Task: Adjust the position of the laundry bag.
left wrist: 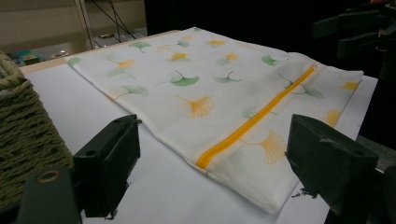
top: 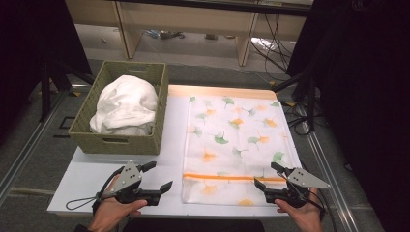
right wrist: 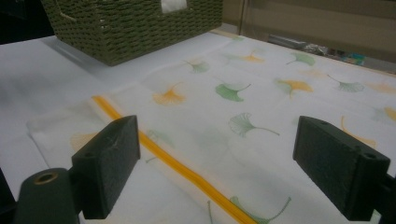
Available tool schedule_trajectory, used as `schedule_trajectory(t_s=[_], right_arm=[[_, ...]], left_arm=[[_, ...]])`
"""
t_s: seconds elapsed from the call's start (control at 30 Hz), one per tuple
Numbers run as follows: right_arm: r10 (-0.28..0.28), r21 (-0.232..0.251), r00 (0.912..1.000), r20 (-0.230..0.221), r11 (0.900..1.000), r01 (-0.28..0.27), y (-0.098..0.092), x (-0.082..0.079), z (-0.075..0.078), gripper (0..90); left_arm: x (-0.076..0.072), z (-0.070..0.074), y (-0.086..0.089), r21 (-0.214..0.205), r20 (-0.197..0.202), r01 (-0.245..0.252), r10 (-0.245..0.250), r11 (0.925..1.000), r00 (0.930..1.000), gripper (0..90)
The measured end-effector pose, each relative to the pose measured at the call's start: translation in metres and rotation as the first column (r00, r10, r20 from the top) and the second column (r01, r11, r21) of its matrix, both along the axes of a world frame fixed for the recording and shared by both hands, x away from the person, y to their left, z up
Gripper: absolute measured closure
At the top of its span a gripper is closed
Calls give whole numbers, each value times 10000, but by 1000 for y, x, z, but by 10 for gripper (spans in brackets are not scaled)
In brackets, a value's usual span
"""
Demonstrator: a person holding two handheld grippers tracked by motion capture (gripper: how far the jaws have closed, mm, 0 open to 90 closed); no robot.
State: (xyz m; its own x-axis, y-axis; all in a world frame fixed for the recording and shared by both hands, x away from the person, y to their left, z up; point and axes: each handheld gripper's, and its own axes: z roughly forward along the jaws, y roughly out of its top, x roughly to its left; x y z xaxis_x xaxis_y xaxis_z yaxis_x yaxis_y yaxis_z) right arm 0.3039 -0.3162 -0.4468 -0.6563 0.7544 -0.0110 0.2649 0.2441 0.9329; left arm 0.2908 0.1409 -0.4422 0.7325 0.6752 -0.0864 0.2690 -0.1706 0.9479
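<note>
Where carpet surrounds it, white table (top: 121, 169) bears pouch (top: 237, 145).

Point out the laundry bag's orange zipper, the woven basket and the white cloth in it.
orange zipper (top: 227, 177): high view, midway along its strip near the bag's front end.
woven basket (top: 116, 143): high view, front wall.
white cloth (top: 126, 104): high view, top of the bundle.

left tongs (top: 158, 176): gaping | right tongs (top: 269, 175): gaping (both hand-held, low)
</note>
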Motion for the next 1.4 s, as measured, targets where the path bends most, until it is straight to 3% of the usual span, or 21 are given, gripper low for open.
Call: schedule_trajectory(t_s=[0.1, 0.13, 0.17, 0.2, 0.4, 0.5, 0.57, 0.6, 0.67, 0.73, 0.8, 0.93, 0.97, 1.03, 1.1, 1.17, 1.2, 1.27, 1.3, 1.37, 1.4], right_arm=[[3, -22, 10000, -15, 10000, -3, 0, 0, 0, 158], [39, 108, 9996, -295, 9999, -36, 1, -1, 0, 158], [39, 108, 9996, -295, 9999, -36, 1, -1, 0, 158], [-16, -76, 10000, 1, 10000, 16, 0, 0, 0, 159], [-86, -242, 9998, 188, 9997, 90, -1, 1, 0, 166], [-328, -167, 9995, 27, 9993, 328, -3, 0, 1, 200], [-357, -282, 9990, 253, 9989, 364, -5, 2, 1, 206], [-468, -262, 9989, -16, 9986, 467, -6, 1, 1, 216], [-722, -408, 9972, 203, 9965, 730, -10, 2, 2, 242], [-900, -417, 9959, -124, 9951, 894, -14, 3, 1, 263], [-991, -546, 9951, -32, 9936, 988, -16, 5, 0, 269], [-1553, -1081, 9879, -55, 9822, 1538, -26, 10, 0, 288], [-1645, -1018, 9853, -451, 9820, 1593, -27, 12, -1, 288], [-1885, -1181, 9819, -203, 9756, 1849, -31, 14, -2, 288], [-2404, -1535, 9698, -412, 9606, 2316, -42, 18, -4, 288], [-2407, -1393, 9688, -587, 9630, 2308, -44, 19, -5, 288], [-2567, -1433, 9645, -617, 9586, 2459, -49, 20, -5, 288], [-2659, -1403, 9583, -1044, 9579, 2505, -54, 21, -7, 288], [-2953, -1600, 9507, -946, 9471, 2783, -55, 21, -8, 288], [-2975, -1600, 9506, -888, 9462, 2812, -56, 22, -9, 288], [-2880, -1675, 9533, -909, 9481, 2704, -57, 23, -8, 288]], left_arm=[[1, 0, 0, 124, 137, 126, -127, 9998, 9998, 171], [1, -1, -1, -25, 23, 72, -72, 10000, 10000, 171], [0, 0, 0, 102, 33, 48, -48, 9999, 10000, 171], [1, 0, 0, 257, 105, 110, -112, 9996, 9999, 171], [1, -1, -1, 318, 79, 165, -168, 9994, 9998, 171], [1, -1, -3, 435, -51, 173, -171, 9989, 9998, 184], [1, -2, -5, 429, -230, 212, -202, 9989, 9995, 192], [1, -2, -7, 360, -286, 242, -232, 9991, 9993, 206], [1, -2, -11, 498, -396, 251, -232, 9984, 9989, 216], [2, -5, -20, 621, -670, 447, -405, 9971, 9969, 233], [2, -6, -22, 782, -782, 519, -458, 9956, 9959, 248], [6, -10, -30, 1199, -1194, 603, -459, 9910, 9918, 273], [8, -13, -34, 1256, -1473, 678, -489, 9898, 9879, 280], [9, -13, -36, 1243, -1517, 735, -543, 9895, 9869, 325], [12, -15, -43, 1514, -1777, 890, -615, 9845, 9822, 343], [13, -16, -46, 1586, -1855, 971, -669, 9826, 9804, 343], [15, -17, -48, 1583, -1826, 997, -701, 9823, 9807, 343], [19, -19, -51, 1973, -1835, 1052, -687, 9747, 9806, 341], [20, -20, -53, 2046, -2025, 918, -496, 9745, 9780, 340], [23, -23, -55, 2152, -2050, 821, -372, 9731, 9781, 339], [25, -22, -54, 2379, -2067, 918, -419, 9670, 9775, 336]])
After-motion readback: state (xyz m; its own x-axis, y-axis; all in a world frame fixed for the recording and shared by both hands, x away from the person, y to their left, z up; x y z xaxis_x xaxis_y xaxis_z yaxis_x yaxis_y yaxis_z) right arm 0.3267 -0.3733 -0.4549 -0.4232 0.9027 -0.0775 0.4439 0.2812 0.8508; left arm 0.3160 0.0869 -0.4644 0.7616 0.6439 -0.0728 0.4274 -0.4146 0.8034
